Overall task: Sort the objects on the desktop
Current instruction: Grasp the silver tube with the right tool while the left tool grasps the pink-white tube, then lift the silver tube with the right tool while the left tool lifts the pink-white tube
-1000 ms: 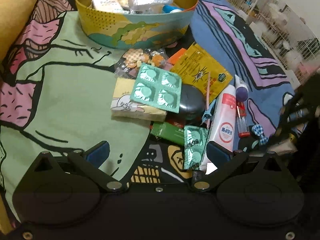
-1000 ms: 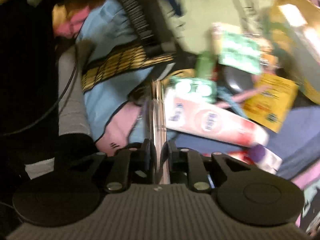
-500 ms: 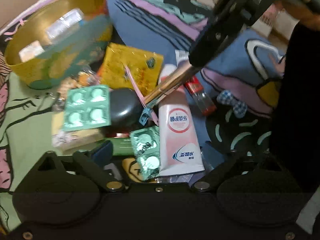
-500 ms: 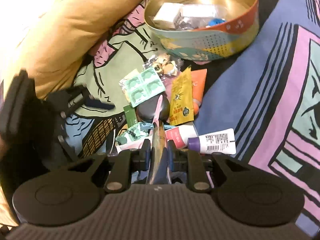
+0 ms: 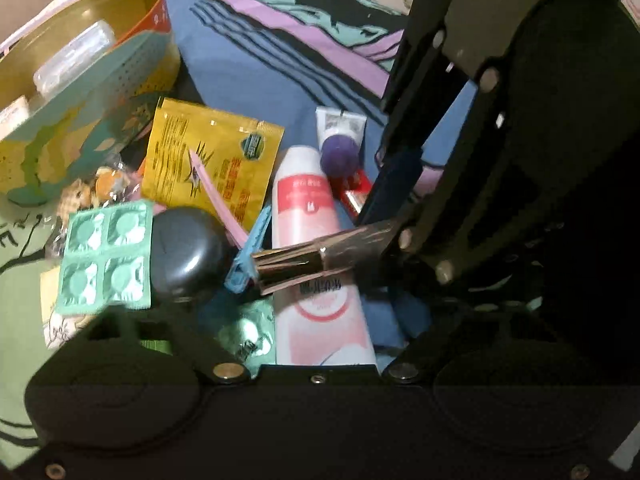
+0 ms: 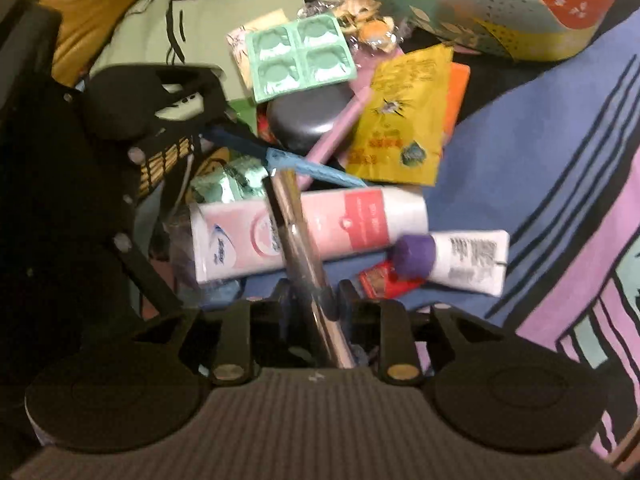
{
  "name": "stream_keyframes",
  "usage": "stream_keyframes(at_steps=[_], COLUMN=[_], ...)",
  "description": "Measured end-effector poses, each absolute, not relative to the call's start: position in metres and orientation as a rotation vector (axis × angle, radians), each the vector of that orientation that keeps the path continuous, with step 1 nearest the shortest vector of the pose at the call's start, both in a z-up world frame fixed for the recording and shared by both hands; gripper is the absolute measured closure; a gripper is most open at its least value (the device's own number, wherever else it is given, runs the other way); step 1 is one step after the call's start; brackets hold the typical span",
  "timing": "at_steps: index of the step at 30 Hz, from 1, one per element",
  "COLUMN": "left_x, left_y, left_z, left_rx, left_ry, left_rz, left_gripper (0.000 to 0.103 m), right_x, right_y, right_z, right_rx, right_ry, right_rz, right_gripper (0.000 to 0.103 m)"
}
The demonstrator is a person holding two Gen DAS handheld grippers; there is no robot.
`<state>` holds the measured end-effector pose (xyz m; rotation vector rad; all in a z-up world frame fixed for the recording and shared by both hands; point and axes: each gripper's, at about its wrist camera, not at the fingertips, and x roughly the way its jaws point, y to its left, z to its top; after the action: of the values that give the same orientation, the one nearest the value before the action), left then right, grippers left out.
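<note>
Right claw clamped on a shiny metallic tube, angled over the pink-and-white cream tube in the pile on the patterned blanket, left claw spread wide with nothing gripped, low over the same pile, decorated tin far left

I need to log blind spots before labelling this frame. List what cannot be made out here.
- Left wrist view: the left hand-held gripper fingertips are dark and blurred, so its opening is unclear.
- Left wrist view: the tin is cut by the left edge, so most contents are unseen.
- Both views: print on the pink tube is too blurred to read.
- Right wrist view: the rear end of the metallic stick is hidden in the right hand-held gripper.
</note>
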<state>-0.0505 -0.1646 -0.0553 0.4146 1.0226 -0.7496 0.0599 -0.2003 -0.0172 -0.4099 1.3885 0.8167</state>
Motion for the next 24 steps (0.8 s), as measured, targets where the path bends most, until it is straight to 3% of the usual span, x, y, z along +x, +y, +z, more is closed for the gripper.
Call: stream_keyframes(at_steps=[1, 4, 9, 15, 17, 18, 19, 24], left_x=[-0.049, -0.051, -0.052, -0.069, -0.074, -0.077, -0.076, -0.066], left_y=[-0.164, -0.159, -0.155, -0.14, -0.133, -0.129, -0.123, -0.114], left_z=[-0.056, -0.057, -0.048, -0.011, 0.005, 0.014, 0.019, 0.014], left_rx=[0.413, 0.368, 0.357, 0.35, 0.337, 0.316, 0.28, 0.233], left_ry=[1.023, 1.008, 1.033, 0.959, 0.918, 0.901, 0.9, 0.943], left_rz=[-0.751, -0.763, -0.755, -0.727, -0.709, -0.697, -0.691, -0.684], left_gripper=[0.053, 0.06, 0.061, 0.064, 0.071, 0.085, 0.09, 0.091], right_x=[0.059, 0.062, 0.084, 0.098, 0.099, 0.099, 0.1, 0.103], right_y=[-0.202, -0.214, -0.266, -0.291, -0.294, -0.291, -0.293, -0.298], right_z=[-0.016, -0.006, 0.01, 0.017, 0.02, 0.021, 0.023, 0.025], right_rx=[-0.393, -0.314, 0.064, 0.211, 0.239, 0.251, 0.269, 0.295], right_ry=[1.38, 1.346, 1.282, 1.223, 1.2, 1.188, 1.176, 1.161], right_rz=[0.813, 0.807, 0.787, 0.757, 0.753, 0.75, 0.746, 0.732], right_gripper=[0.075, 0.083, 0.083, 0.083, 0.083, 0.083, 0.083, 0.083])
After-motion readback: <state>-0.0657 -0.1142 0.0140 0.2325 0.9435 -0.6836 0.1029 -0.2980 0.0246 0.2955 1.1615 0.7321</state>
